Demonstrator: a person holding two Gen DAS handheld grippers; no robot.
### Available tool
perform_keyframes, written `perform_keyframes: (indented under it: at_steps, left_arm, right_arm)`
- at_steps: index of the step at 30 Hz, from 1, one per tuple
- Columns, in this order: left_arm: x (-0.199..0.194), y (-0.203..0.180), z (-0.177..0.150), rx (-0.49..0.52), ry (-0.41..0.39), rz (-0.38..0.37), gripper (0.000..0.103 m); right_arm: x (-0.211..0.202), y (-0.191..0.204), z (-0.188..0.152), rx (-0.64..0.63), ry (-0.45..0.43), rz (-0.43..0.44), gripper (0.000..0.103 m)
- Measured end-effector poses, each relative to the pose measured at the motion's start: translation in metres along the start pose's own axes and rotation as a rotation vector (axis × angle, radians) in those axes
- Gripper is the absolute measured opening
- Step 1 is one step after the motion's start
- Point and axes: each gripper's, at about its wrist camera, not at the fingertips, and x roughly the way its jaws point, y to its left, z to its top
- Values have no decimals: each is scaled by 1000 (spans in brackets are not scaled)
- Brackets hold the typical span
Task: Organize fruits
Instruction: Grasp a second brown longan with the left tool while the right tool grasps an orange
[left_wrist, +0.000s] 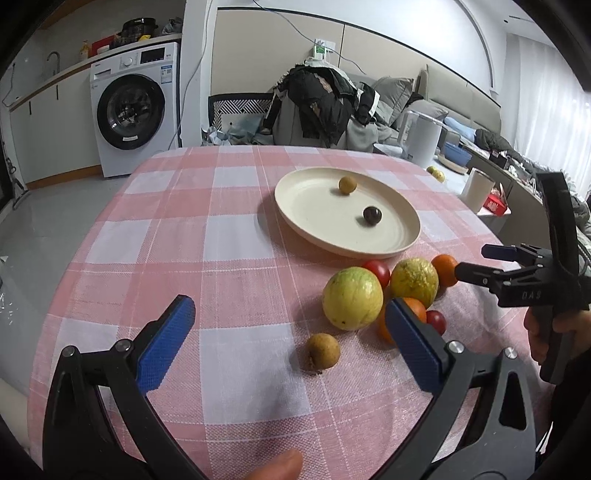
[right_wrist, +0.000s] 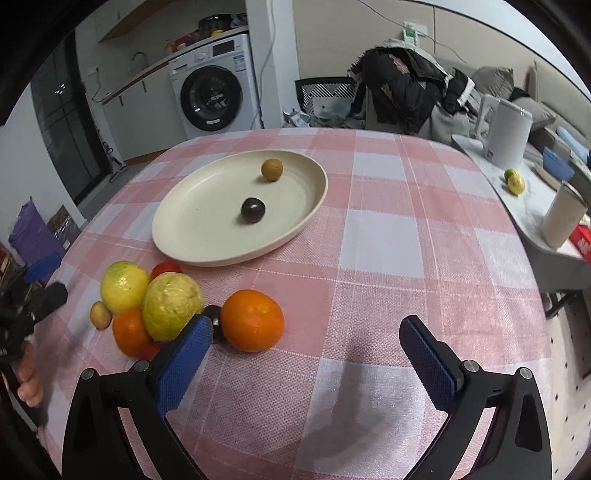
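Two small fruits (right_wrist: 253, 209) lie in the plate (right_wrist: 192, 236), the other fruits (right_wrist: 252, 319) wait clustered on the bench (right_wrist: 388, 240), and both hand-held grippers, left (left_wrist: 288, 341) and right (right_wrist: 306, 363), gape empty.

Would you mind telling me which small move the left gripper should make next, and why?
Probably ease the open left gripper forward and down around the small brown fruit, which lies between its fingers, apart from the pile. The plate holds only two fruits.
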Motion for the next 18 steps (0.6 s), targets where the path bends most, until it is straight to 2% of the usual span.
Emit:
perform_keyframes:
  at_steps: [10,18]
  left_arm:
    - [16,-3,-6,24,51,1,102]
    - [27,1,-8,25,87,26,102]
  right_arm:
    - [13,5,-3,-26,27,-42,103]
    - [14,1,-5,-58,68,-36,103]
